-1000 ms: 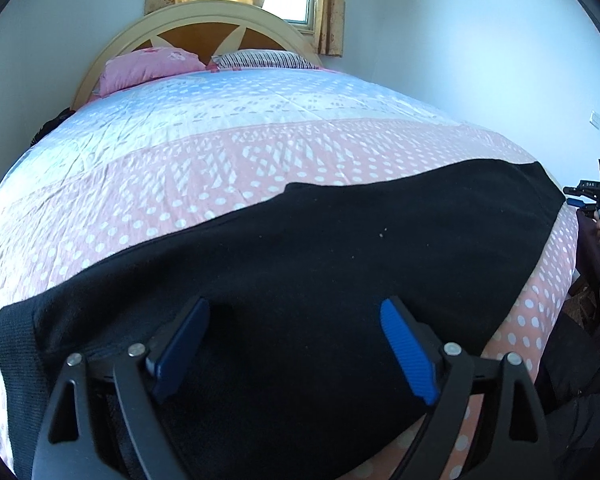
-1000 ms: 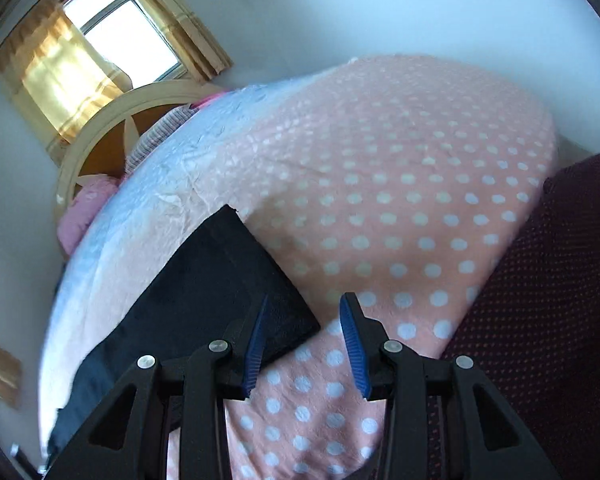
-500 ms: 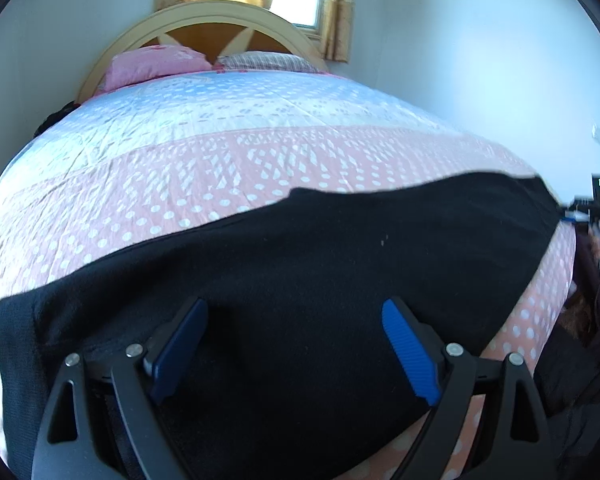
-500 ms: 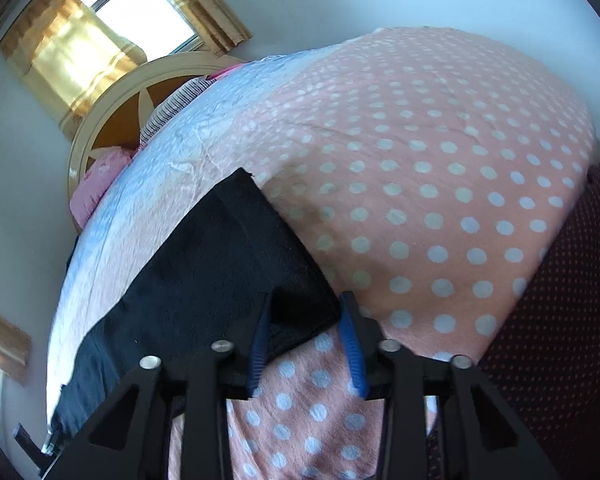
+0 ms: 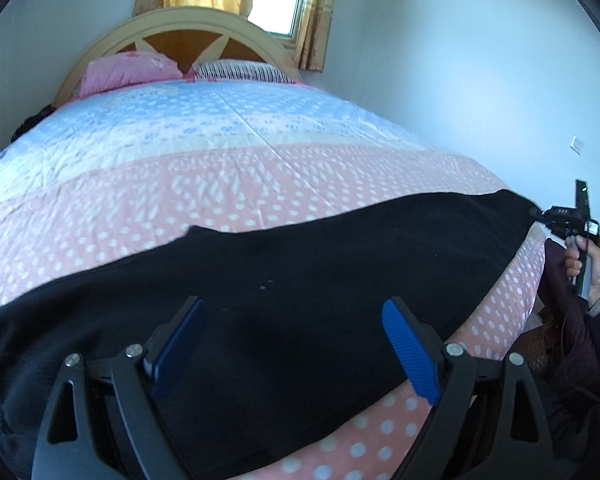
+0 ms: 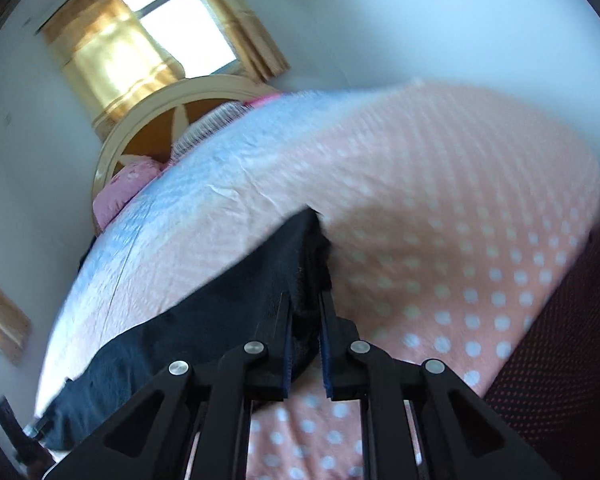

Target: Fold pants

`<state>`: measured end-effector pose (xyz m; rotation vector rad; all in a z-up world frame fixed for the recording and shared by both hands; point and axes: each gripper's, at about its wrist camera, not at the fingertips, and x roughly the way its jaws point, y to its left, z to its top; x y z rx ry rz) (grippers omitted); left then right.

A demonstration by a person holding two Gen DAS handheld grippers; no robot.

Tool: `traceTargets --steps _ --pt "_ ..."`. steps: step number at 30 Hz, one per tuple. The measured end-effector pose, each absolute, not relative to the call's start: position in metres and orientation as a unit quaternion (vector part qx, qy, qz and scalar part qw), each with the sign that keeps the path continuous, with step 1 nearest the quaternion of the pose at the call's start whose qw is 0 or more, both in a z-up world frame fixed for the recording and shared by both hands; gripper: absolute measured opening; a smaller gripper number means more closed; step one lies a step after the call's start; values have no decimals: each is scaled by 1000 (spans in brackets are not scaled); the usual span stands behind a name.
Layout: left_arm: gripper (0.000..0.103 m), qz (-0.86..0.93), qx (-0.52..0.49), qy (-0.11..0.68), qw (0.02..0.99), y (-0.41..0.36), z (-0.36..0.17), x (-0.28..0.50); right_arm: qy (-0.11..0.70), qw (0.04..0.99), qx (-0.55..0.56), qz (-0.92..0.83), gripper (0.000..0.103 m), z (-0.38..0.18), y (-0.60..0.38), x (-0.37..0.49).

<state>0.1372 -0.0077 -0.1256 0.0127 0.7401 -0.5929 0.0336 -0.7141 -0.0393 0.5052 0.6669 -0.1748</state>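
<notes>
Black pants (image 6: 220, 320) apparently pinched by right gripper (image 6: 305, 312).

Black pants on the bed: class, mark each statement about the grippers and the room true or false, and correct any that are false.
1. The right gripper is closed on the black pants. True.
2. The left gripper is clamped on the pants. False: its jaws are wide open above the fabric.
3. The pants lie on a polka-dot bedspread. True.
4. The pink pillow lies on the pants. False: it sits at the headboard.
</notes>
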Motion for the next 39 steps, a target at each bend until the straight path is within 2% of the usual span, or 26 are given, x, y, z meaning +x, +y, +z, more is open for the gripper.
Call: traceTargets --steps 4,14,22,32,35,37,39 --pt "92 -273 9 375 886 -18 -130 139 318 923 204 -70 12 -22 -687 41" --pt "92 -185 88 382 901 -36 -129 146 321 927 182 -69 12 -21 -671 45" --pt "92 -200 74 391 895 -47 -130 153 323 942 91 2 12 -4 -583 55" --pt "92 -257 37 407 876 -70 -129 154 382 916 -95 73 12 -60 -462 71" --pt "92 -289 28 407 866 -85 -125 151 393 903 -154 81 18 -77 -445 66" --pt "92 -319 21 407 856 -99 -121 150 389 896 -190 95 26 -75 -441 59" --pt "92 -345 8 408 845 -113 -117 150 395 891 -184 125 32 -70 -447 52"
